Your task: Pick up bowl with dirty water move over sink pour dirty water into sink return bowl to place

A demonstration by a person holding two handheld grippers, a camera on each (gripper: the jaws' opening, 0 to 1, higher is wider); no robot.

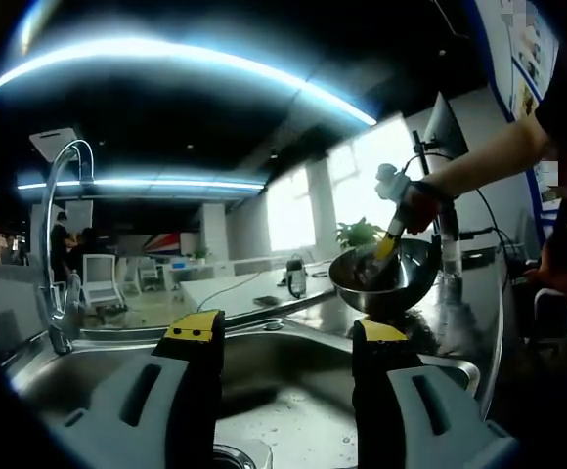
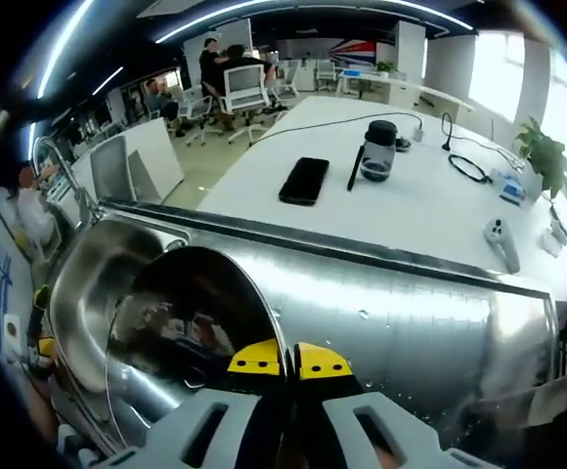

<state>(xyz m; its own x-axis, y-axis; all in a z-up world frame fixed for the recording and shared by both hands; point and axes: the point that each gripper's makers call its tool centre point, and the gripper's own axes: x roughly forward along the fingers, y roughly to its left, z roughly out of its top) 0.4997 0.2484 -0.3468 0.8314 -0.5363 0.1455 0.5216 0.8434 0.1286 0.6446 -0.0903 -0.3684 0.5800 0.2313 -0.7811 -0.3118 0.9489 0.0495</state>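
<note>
At the far left of the left gripper view a curved faucet (image 1: 61, 195) rises over the steel sink (image 1: 293, 410), whose wet basin spreads beneath the left gripper (image 1: 285, 337); its two yellow-tipped jaws stand well apart with nothing between them, hovering over the basin. Further right in that view, the metal bowl (image 1: 386, 278) hangs in the air near the sink's right-hand edge, pinched at its rim by the other gripper, with a person's arm reaching in behind it. In the right gripper view, the sink lies at the left and the bowl sits just right of it, tipped so that its open side faces the basin, with the rim clamped between the jaws of the right gripper (image 2: 290, 360) — the yellow tips are closed to a thin slit on the rim's edge. Beyond, to the right, runs the wet steel drainboard (image 2: 430, 313), then a white table (image 2: 411, 210) with a dark phone (image 2: 304, 180) and a dark-lidded jar (image 2: 376, 149). The bowl is already lifted and beside the sink, and pouring looks begun or about to begin — whether any water remains inside cannot be told. Emptying it fully and setting it back in its place are left.
</note>
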